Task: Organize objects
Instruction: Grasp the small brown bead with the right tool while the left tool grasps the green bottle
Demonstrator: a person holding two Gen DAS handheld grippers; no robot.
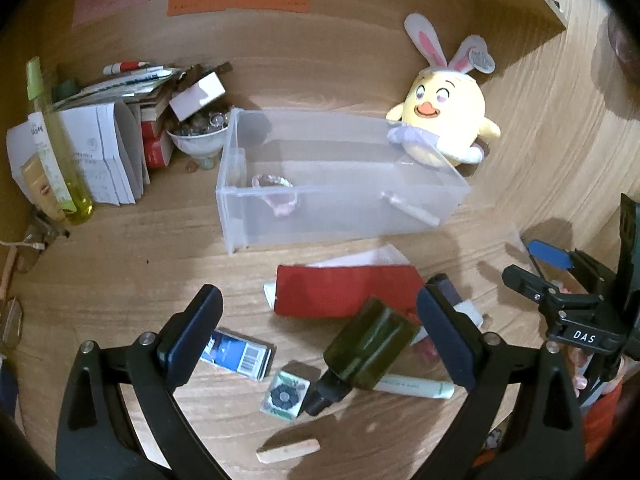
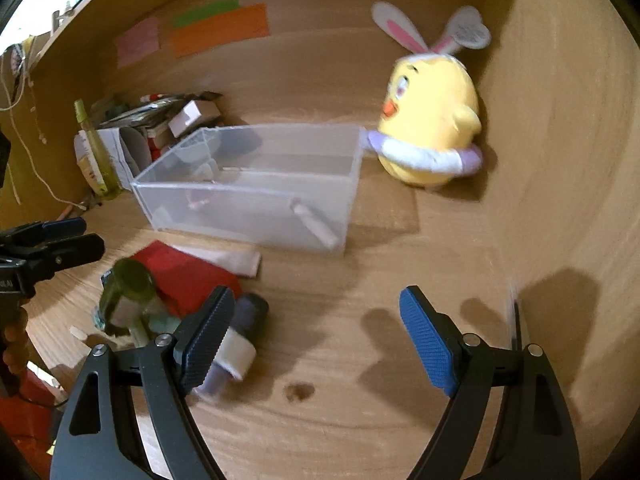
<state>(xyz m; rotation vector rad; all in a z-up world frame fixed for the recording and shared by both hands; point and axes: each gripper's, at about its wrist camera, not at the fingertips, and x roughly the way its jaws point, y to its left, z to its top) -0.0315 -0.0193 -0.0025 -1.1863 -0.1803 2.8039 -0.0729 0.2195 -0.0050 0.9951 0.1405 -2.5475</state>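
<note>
Left wrist view: left claw (image 1: 320, 336) spread wide, clamped on nothing, dark green bottle (image 1: 370, 346) lying between its pads on the desk (image 1: 120, 264). Red cloth (image 1: 344, 290) just beyond at 12 o'clock; clear bin (image 1: 340, 216) farther at 12; yellow chick plush (image 1: 444, 120) at 1 o'clock behind the bin. Right wrist view: right claw (image 2: 316, 336) likewise wide apart and empty over bare wood, bin at 11 o'clock, plush at 1.
</note>
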